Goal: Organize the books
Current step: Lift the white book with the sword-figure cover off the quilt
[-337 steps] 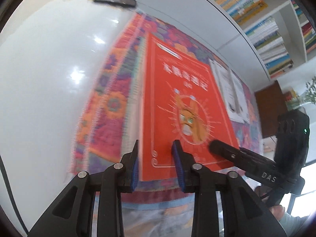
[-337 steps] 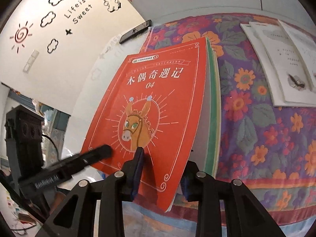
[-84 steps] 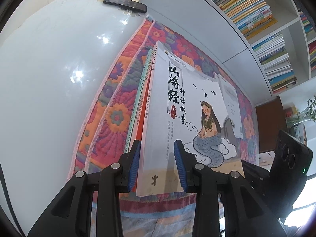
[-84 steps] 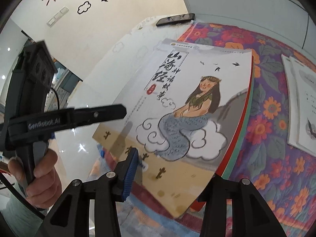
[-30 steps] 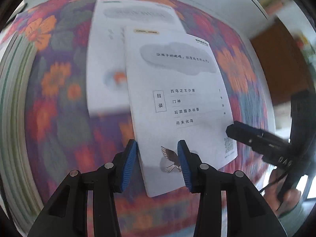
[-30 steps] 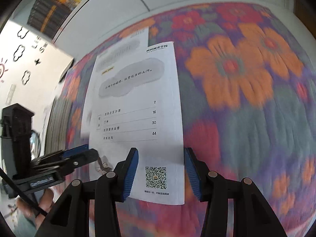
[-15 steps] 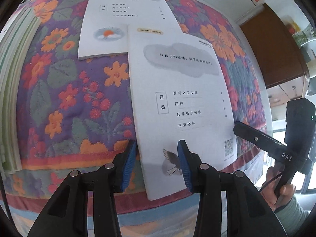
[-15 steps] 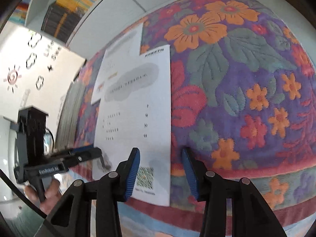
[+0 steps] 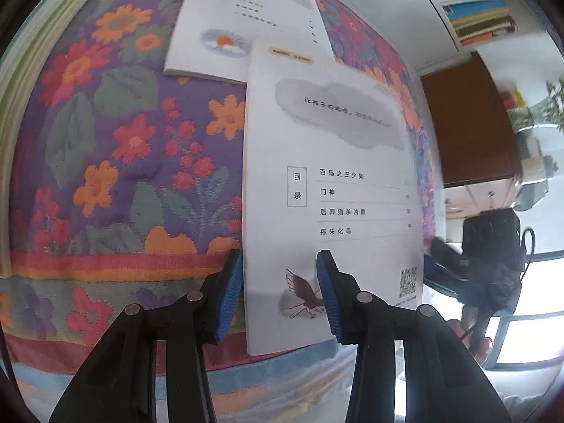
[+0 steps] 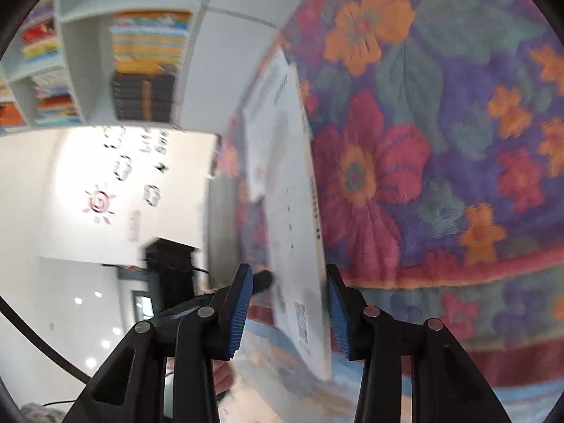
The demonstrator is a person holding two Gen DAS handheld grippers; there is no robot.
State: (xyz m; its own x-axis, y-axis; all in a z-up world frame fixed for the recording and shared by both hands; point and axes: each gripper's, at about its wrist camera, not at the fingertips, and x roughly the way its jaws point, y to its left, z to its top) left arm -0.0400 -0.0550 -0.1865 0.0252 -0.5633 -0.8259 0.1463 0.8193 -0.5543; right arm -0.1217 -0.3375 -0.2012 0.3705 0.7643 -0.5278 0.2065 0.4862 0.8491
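White booklet (image 9: 331, 162), contents page up, lies flat on the floral quilt (image 9: 116, 148), its near end overhanging the quilt's front edge. Both grippers are working that near end.

Left gripper (image 9: 278, 282): near-left corner of the booklet sits between the fingers, left pad (image 9: 229, 289) just outside the booklet's left edge, right pad over the bird drawing. Fingers spread partway, gap visible, not pinching as far as I can tell.

Right gripper (image 10: 289, 312): near-right corner with the QR code is between the fingers, seen almost edge-on. Jaws closing on it, but there is daylight on the left side, so no pinch yet. Frame is blurred.

Second booklet (image 9: 243, 17) lies beyond the fingertips, farther back on the quilt, its near corner tucked under the first. Edge of a book stack (image 9: 14, 81) shows far left of the left fingers. Bookshelf (image 10: 141, 46) is well beyond.

Step, by my read: picking up the top booklet, approach done, grasp in progress. Next move calls for both pairs of fingers to clamp the overhanging edge, thin and floppy so grip deep enough, then lift level so it slides off the second booklet without dragging it, and carry it left towards the stack.
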